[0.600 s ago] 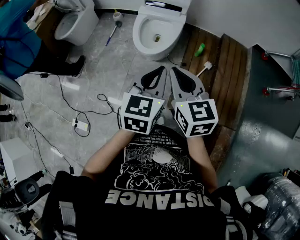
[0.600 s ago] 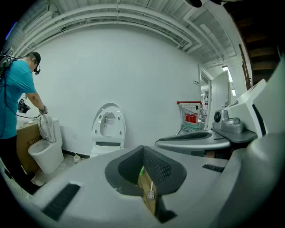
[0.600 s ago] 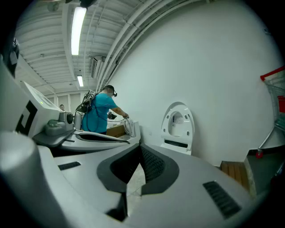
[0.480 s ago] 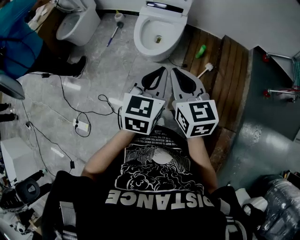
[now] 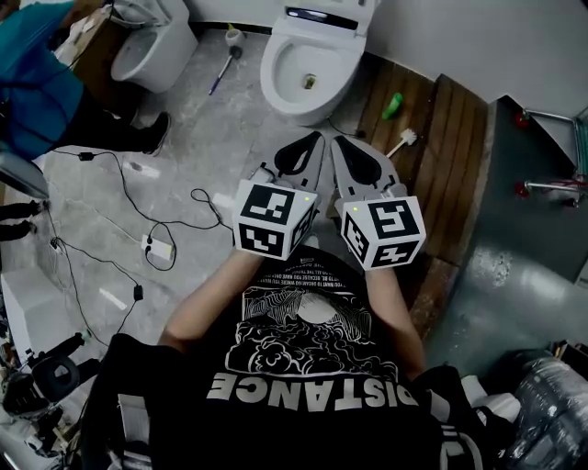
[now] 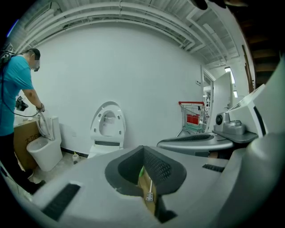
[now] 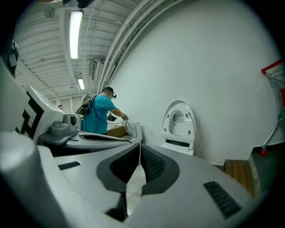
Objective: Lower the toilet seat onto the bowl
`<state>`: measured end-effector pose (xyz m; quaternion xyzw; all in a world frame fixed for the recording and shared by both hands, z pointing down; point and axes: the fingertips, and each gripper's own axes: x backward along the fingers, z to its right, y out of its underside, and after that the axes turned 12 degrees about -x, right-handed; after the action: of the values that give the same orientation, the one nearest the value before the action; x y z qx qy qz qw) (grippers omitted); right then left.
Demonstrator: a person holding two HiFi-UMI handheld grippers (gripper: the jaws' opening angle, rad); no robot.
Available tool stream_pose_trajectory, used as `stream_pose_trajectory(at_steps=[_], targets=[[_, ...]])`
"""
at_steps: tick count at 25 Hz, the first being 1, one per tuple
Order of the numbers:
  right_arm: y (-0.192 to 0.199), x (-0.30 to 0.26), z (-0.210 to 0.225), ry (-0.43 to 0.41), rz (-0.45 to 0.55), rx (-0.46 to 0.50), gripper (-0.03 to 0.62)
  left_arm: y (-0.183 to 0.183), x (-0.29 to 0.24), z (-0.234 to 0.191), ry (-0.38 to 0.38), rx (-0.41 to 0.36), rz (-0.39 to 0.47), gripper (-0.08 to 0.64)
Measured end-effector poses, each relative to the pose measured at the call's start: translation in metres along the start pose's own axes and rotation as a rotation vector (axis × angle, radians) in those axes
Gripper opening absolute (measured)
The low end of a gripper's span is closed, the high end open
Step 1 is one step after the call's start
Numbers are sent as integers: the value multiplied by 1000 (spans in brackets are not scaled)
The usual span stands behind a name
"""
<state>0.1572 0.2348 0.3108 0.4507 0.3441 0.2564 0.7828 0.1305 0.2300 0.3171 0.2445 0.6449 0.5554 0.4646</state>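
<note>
The white toilet bowl (image 5: 292, 90) stands against the far wall, straight ahead. Its seat and lid (image 5: 321, 13) are upright against the wall; they show as a raised white oval, the seat (image 6: 107, 124) in the left gripper view and the seat (image 7: 178, 122) in the right gripper view. My left gripper (image 5: 313, 139) and right gripper (image 5: 337, 140) are held side by side in front of my chest, well short of the bowl. Both are shut with nothing between the jaws. The left gripper (image 6: 143, 150) and right gripper (image 7: 139, 150) point slightly down toward the toilet.
A second toilet (image 5: 152, 43) stands at the far left, with a person in a teal shirt (image 5: 37, 87) beside it. Black cables (image 5: 138, 207) and a power strip (image 5: 158, 246) lie on the tiled floor. A toilet brush (image 5: 222, 60), a green bottle (image 5: 392, 98) and wooden decking (image 5: 432, 156) flank the bowl. A shopping cart (image 6: 192, 116) stands at the right.
Both grippers stay shut and side by side. The head view has shifted a little, and the person in teal has moved slightly at the left edge.
</note>
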Motion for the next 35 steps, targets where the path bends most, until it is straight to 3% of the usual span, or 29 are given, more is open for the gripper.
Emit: stream_pose_trajectory(at_steps=[8, 18, 35], targets=[[-4, -37, 2, -6, -29, 10, 20, 0, -19, -34, -5, 20, -4, 11], [-23, -132, 6, 16, -54, 12, 20, 3, -64, -121, 14, 38, -12, 11], [-82, -277, 16, 120, -72, -6, 20, -20, -142, -254, 130, 31, -25, 11]])
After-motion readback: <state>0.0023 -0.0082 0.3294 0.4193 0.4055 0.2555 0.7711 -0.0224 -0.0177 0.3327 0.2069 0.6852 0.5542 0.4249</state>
